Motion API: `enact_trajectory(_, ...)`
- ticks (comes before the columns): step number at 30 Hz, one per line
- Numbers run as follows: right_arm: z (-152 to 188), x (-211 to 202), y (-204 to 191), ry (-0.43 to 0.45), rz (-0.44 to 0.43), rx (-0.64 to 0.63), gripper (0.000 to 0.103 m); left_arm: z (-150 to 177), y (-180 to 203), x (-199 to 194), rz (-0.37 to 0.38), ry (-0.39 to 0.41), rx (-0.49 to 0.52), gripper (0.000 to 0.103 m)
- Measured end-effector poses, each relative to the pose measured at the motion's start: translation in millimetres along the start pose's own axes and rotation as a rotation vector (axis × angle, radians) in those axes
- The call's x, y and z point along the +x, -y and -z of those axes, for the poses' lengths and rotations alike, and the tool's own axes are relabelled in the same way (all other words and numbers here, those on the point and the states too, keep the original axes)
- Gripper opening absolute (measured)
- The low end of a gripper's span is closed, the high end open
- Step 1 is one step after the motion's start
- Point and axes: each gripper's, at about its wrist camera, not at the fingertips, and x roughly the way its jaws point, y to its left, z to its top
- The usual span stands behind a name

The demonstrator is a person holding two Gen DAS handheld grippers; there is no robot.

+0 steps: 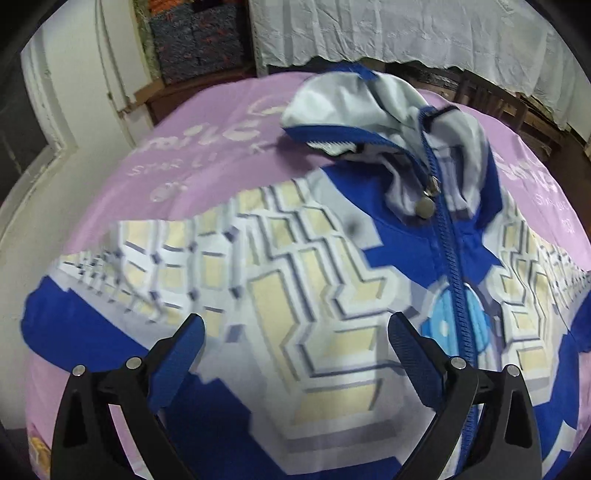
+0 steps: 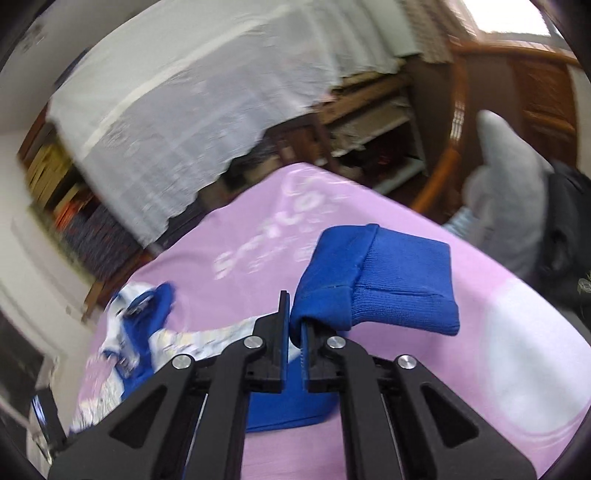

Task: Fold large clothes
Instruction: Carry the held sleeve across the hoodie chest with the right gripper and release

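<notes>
A blue, grey and cream hooded zip jacket [image 1: 295, 266] lies spread front-up on the pink sheet [image 1: 192, 162], hood [image 1: 369, 110] at the far end, zipper [image 1: 450, 258] running down the right. My left gripper [image 1: 295, 332] is open and empty, just above the jacket's chest. In the right wrist view my right gripper [image 2: 295, 325] is shut on the blue ribbed sleeve cuff [image 2: 388, 280], holding it lifted above the pink sheet [image 2: 406, 387]. The jacket body [image 2: 129, 332] lies to its left, blurred.
White lace cloth [image 1: 406, 29] hangs behind the bed over dark furniture. A white door [image 1: 74, 92] is at the left. In the right wrist view, wooden shelves [image 2: 369, 122], a round wooden frame [image 2: 458, 122] and grey clothing [image 2: 509, 177] are at the right.
</notes>
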Motion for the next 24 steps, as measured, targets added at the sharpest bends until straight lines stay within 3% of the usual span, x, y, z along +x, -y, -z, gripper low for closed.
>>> enact_trajectory(7, 24.7, 21.8, -79.2, -0.081, -0.087, -0.154, 0.005, -8.3, -35.1, -1.6, 0.036, -0.027, -0.105, 0.100)
enact_trajectory(15, 60.3, 40.8, -124.8, -0.181, -0.147, -0.263, 0.005, -14.1, -42.7, -4.0, 0.045, -0.037, -0.116, 0.100)
enact_trajectory(18, 75.6, 50.6, -136.1, -0.251, -0.174, -0.308, 0.005, -11.7, -38.7, -1.9, 0.041, -0.035, -0.107, 0.100)
enact_trajectory(23, 108.3, 89.4, -132.9, -0.484, -0.161, -0.353, 0.014, -9.3, -33.2, -1.9, 0.029, -0.028, -0.083, 0.100)
enact_trajectory(24, 107.0, 86.7, -130.4, -0.475, -0.183, -0.348, 0.017, -9.5, -33.0, -2.3, 0.026, -0.026, -0.076, 0.100)
